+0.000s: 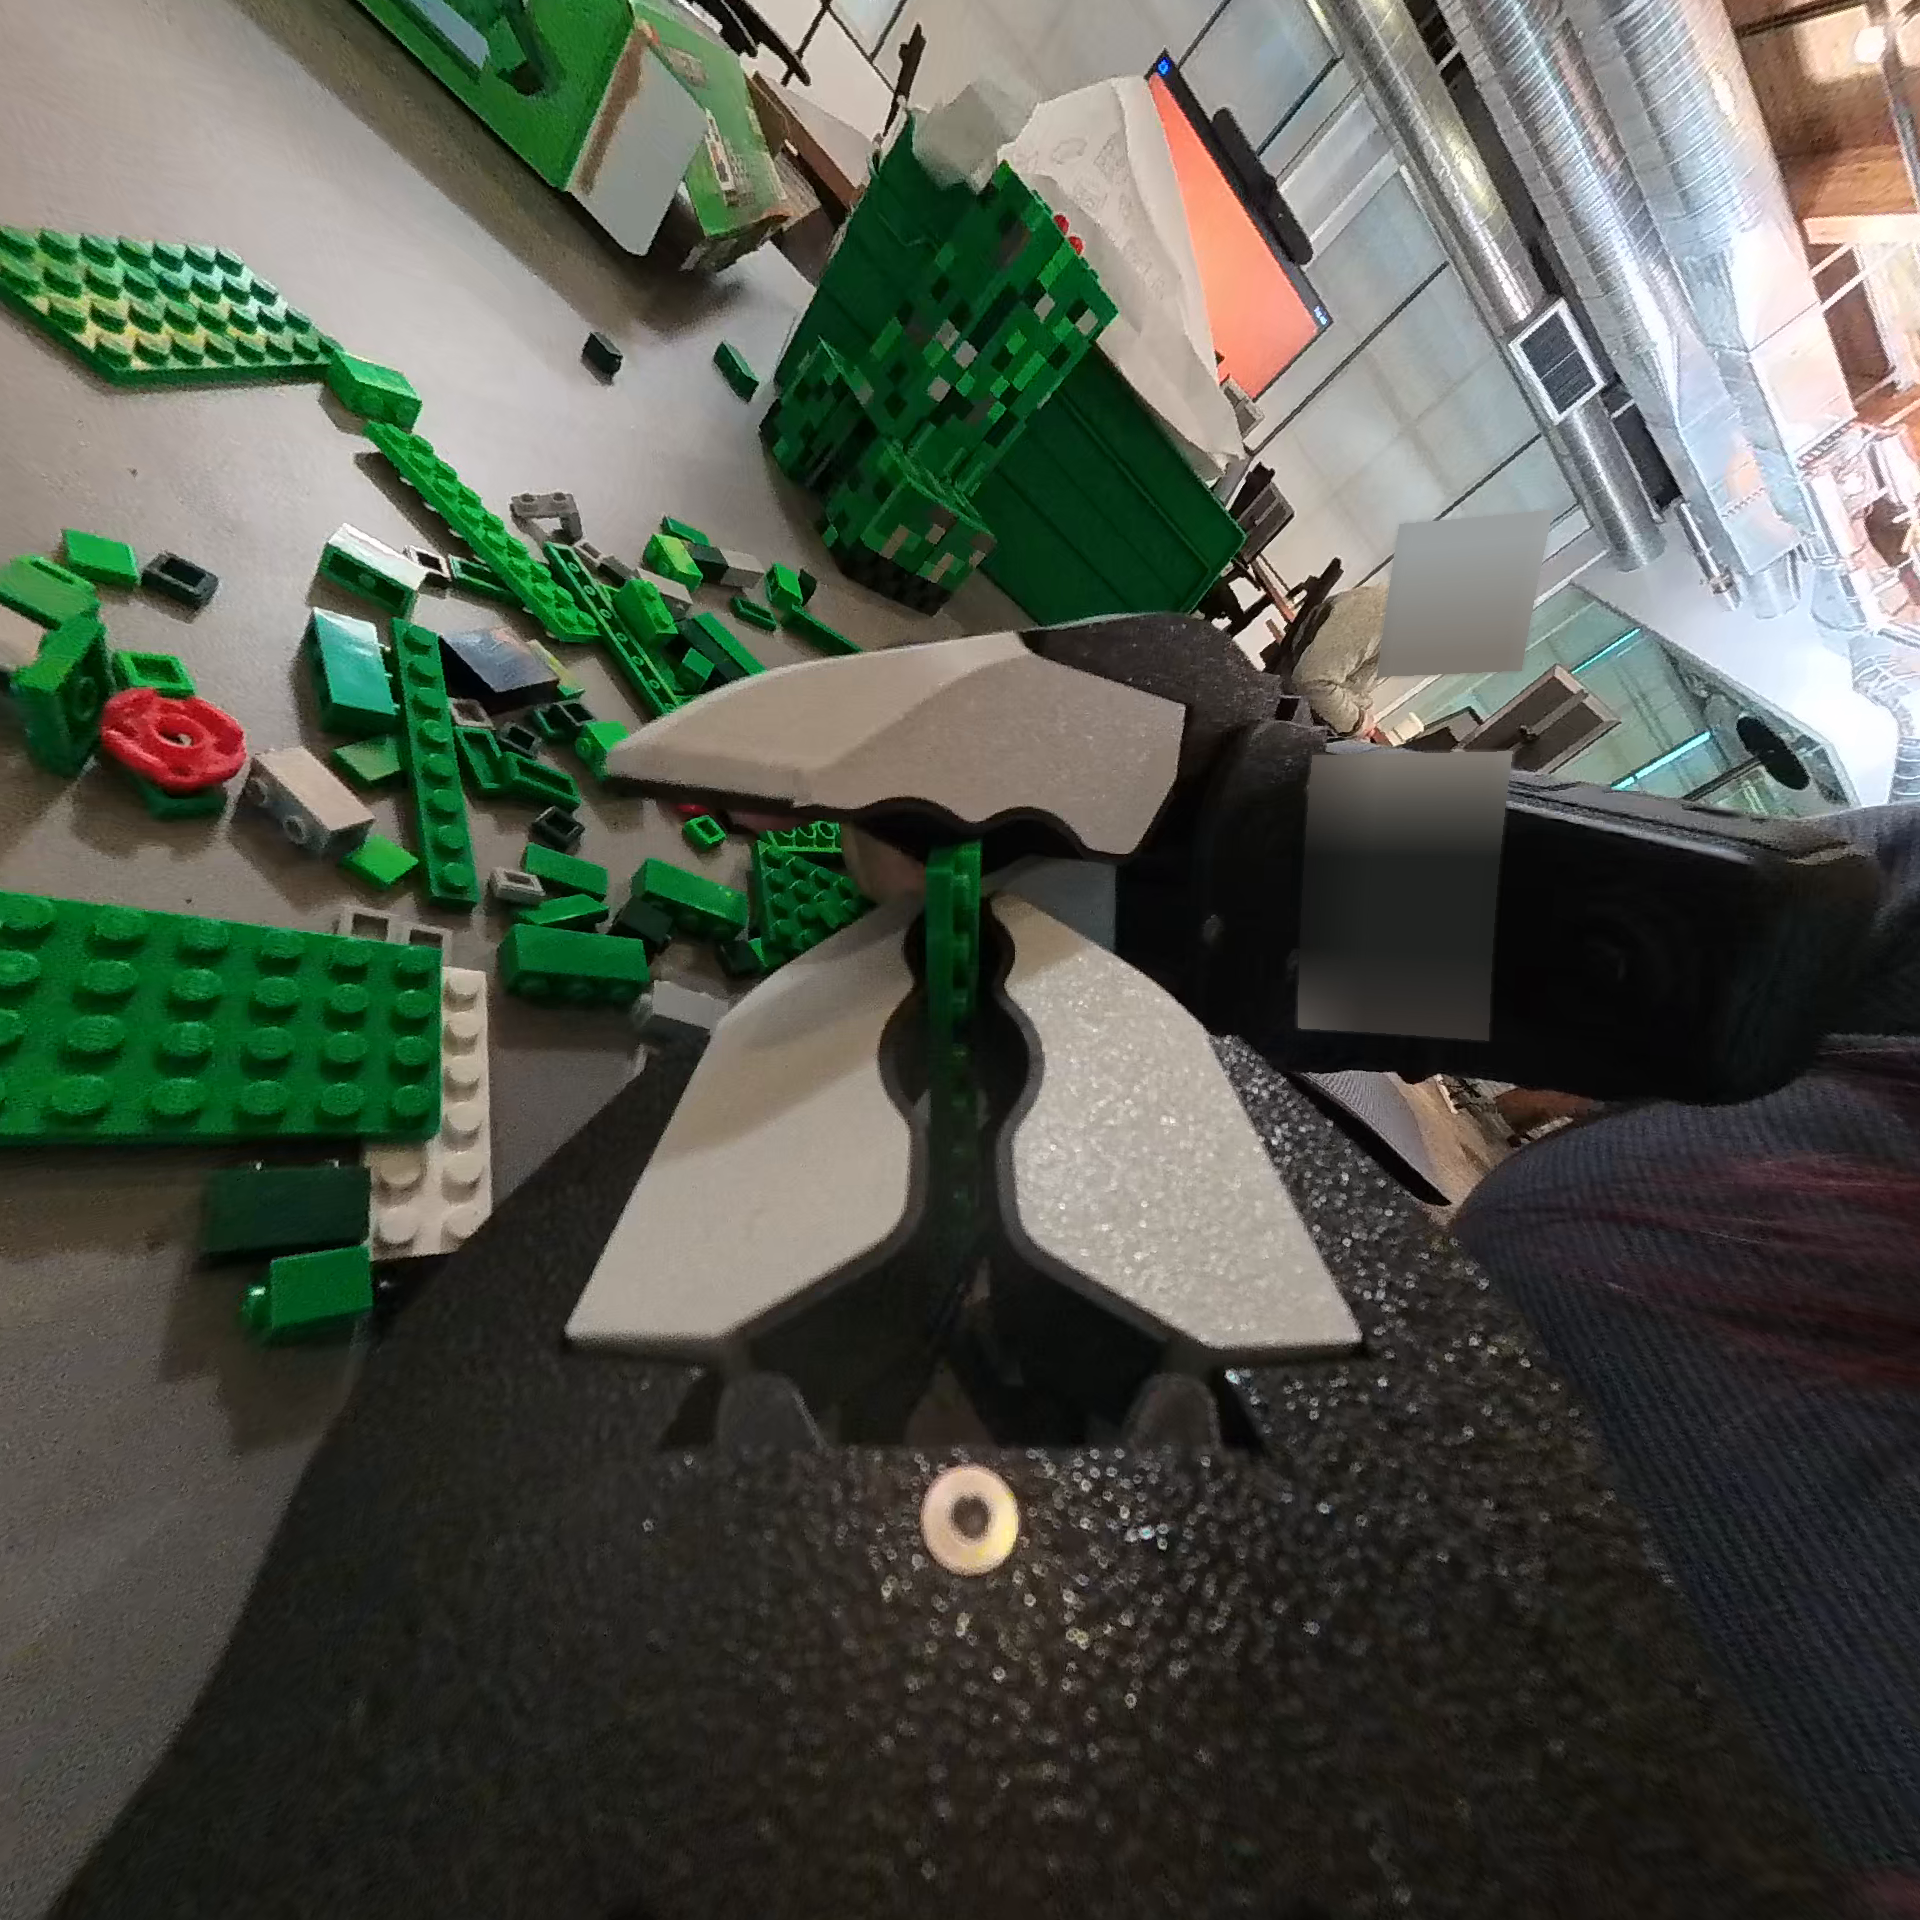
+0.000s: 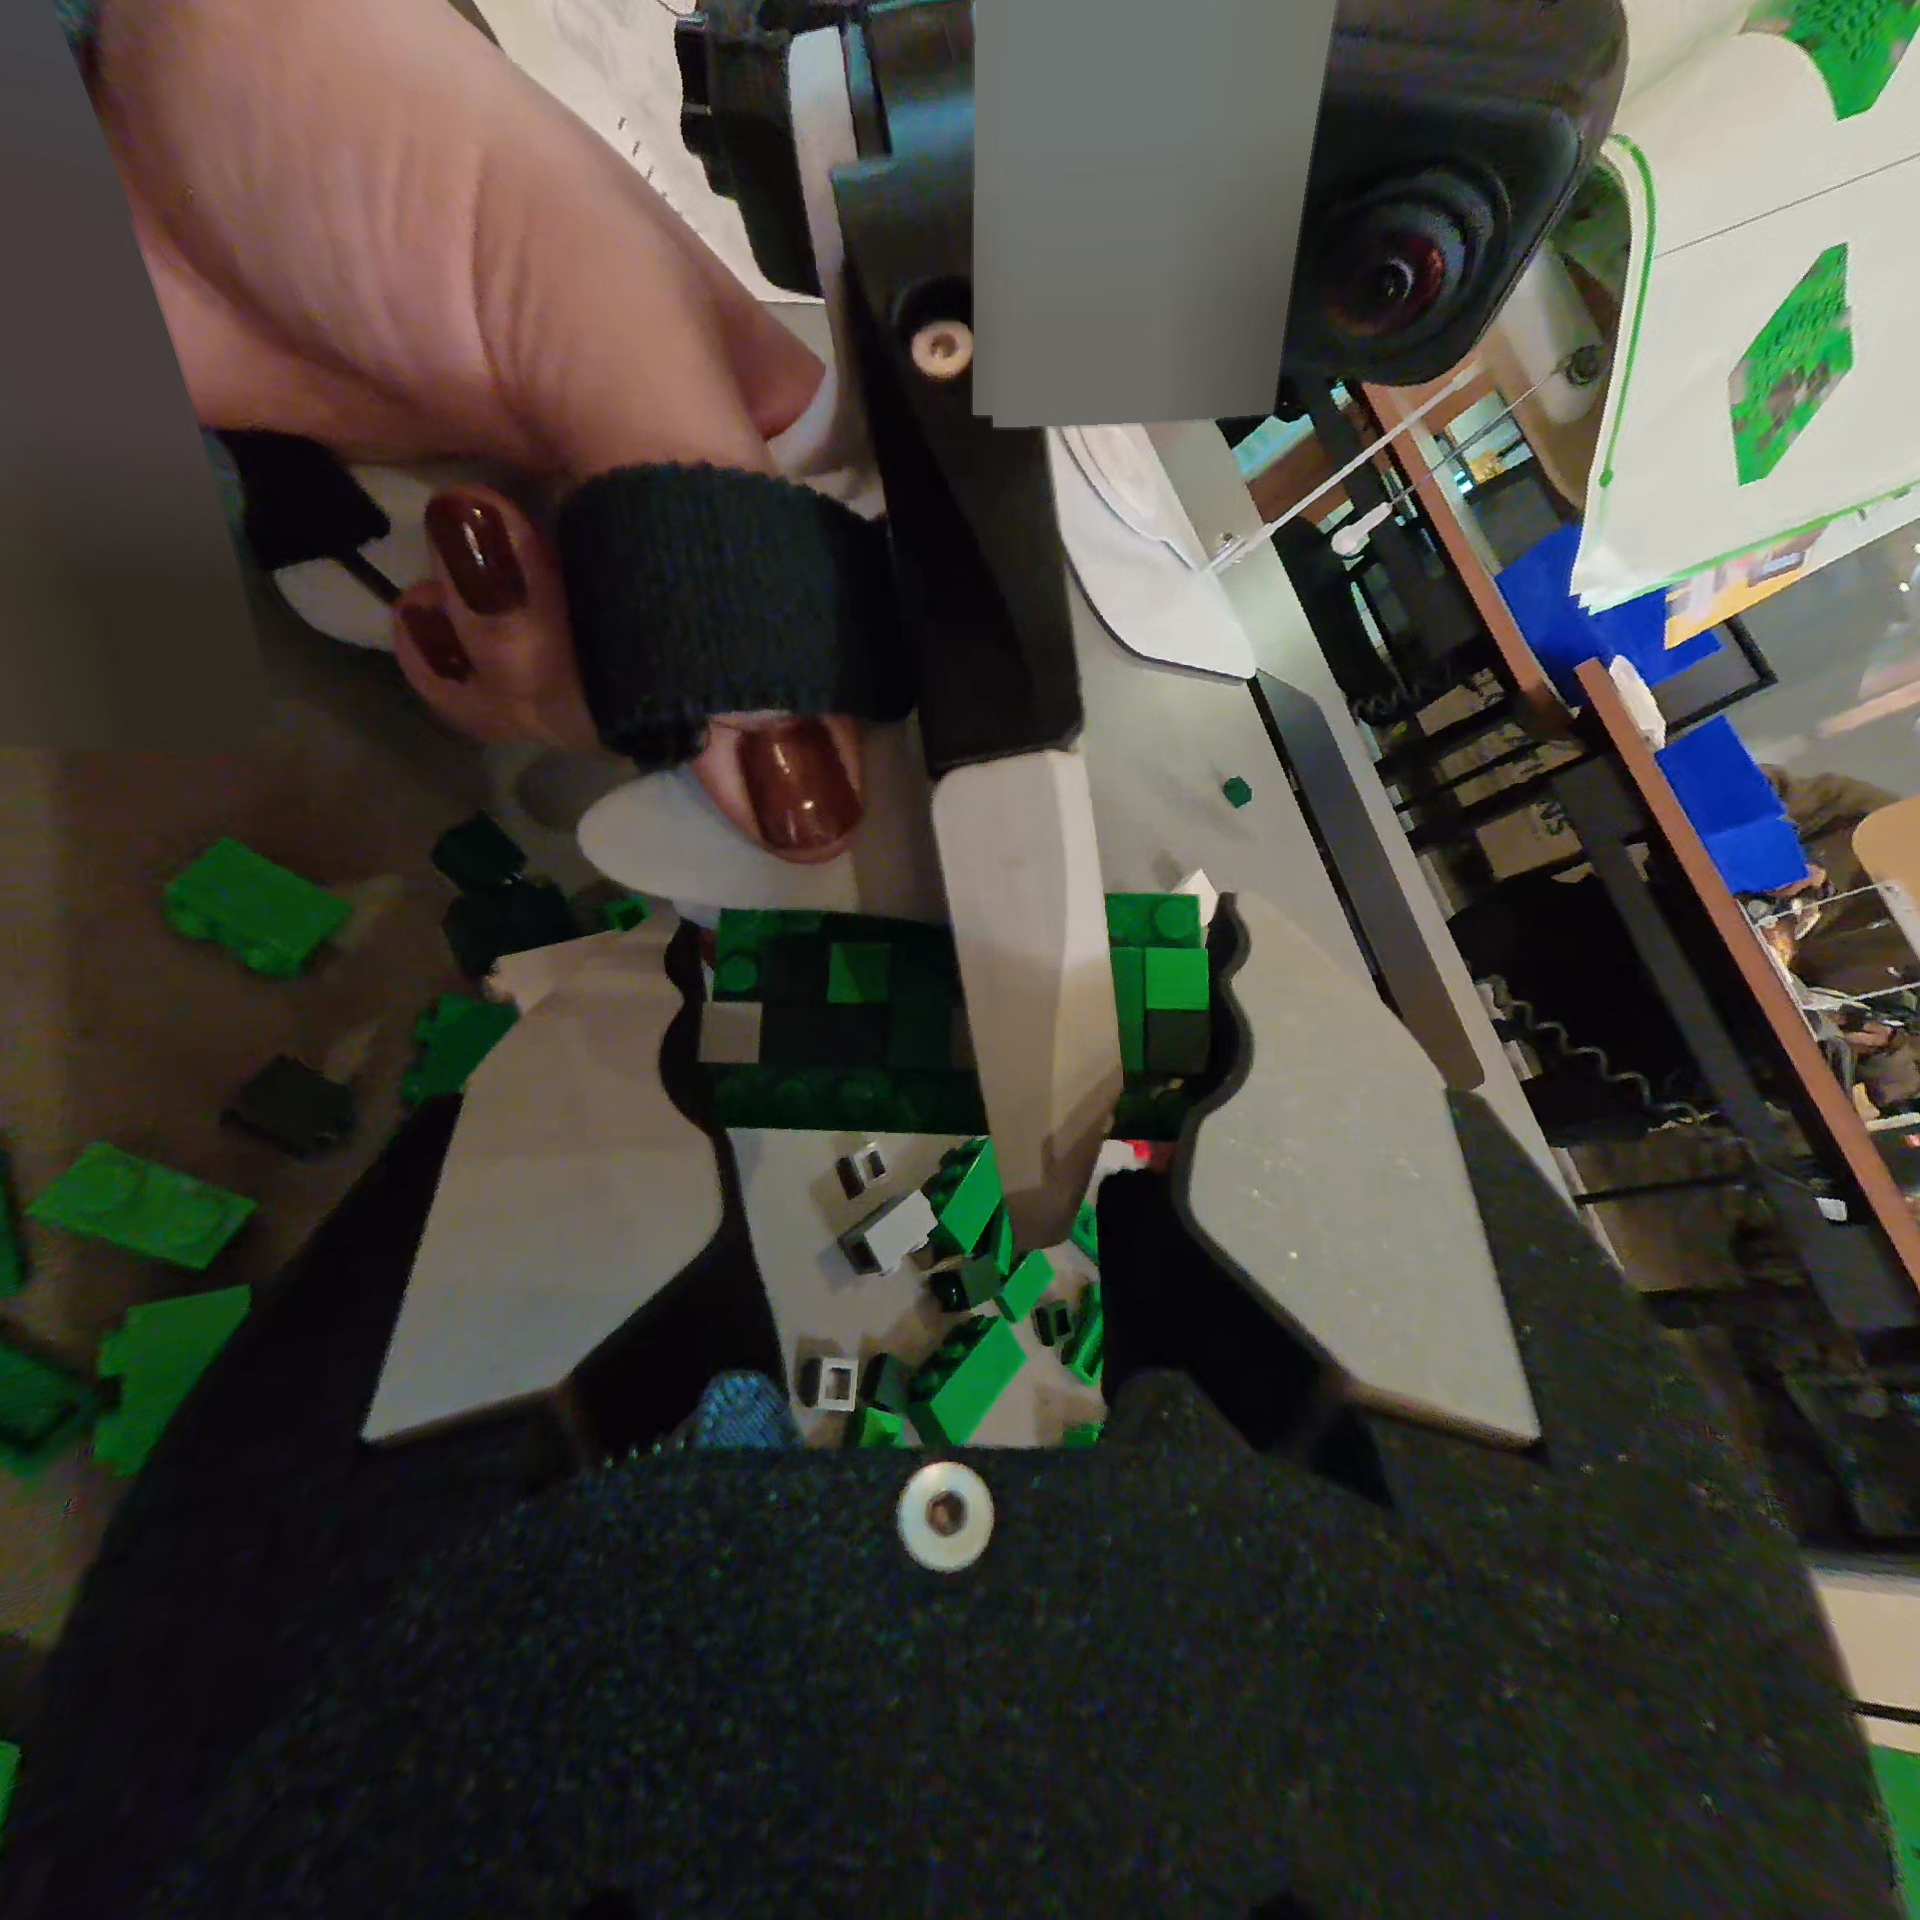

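Nearest, left gripper (image 1: 951,997): grey matte fingers with scalloped black pads, closed edgewise on a thin studded green plastic plate (image 1: 954,966). Right gripper (image 2: 951,1023): fingers spread around the same plate's patchwork face of green, dark and grey tiles, touching both edges. Beyond, loose glossy green bricks (image 1: 571,961) on the grey tabletop (image 1: 312,187).

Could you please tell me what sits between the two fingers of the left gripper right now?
In the left wrist view, the left gripper is shut on a thin green studded plate, held edge-on between its grey fingers; the right gripper's finger crosses just above.
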Demonstrator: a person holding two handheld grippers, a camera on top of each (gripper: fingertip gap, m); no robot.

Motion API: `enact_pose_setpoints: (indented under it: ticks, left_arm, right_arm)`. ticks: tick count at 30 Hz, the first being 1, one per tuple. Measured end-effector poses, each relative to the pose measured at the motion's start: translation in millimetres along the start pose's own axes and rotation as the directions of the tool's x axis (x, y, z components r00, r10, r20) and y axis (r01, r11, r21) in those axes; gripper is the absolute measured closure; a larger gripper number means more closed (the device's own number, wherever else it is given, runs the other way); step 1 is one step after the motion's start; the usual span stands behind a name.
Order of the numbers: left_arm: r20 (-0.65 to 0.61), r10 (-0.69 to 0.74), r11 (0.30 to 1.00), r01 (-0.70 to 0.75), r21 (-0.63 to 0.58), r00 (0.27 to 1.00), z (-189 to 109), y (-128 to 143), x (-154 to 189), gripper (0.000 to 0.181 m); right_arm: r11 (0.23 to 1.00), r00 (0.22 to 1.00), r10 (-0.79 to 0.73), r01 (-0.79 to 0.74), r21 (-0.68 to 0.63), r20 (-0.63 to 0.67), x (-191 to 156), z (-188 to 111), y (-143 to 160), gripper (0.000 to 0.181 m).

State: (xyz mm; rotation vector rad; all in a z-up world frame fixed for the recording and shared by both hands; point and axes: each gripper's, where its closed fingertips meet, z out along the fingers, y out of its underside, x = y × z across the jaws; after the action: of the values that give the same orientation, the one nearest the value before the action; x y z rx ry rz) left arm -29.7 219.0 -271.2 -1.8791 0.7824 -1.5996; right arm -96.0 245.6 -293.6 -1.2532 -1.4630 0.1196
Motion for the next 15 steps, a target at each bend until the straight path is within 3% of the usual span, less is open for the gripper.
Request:
enact_pose_setpoints:
  ticks: [7,13,15]
  left_arm:
    - [0.03,-0.01,0.997,0.008,0.071,1.0,-5,-8,-6,0.176]
    - [0.037,0.025,0.999,-0.027,0.035,0.999,-1,-3,-4,0.175]
    - [0.036,0.038,0.999,-0.039,0.01,0.999,2,0,-3,0.175]
  right_arm:
    - [0.985,0.982,-0.163,0.157,-0.068,-0.095,12,-4,1,0.083]
    - [0.998,0.994,-0.056,0.055,0.012,0.098,-9,-11,-10,0.072]
    - [1.0,0.995,-0.018,0.019,-0.007,0.098,-6,-11,-10,0.067]
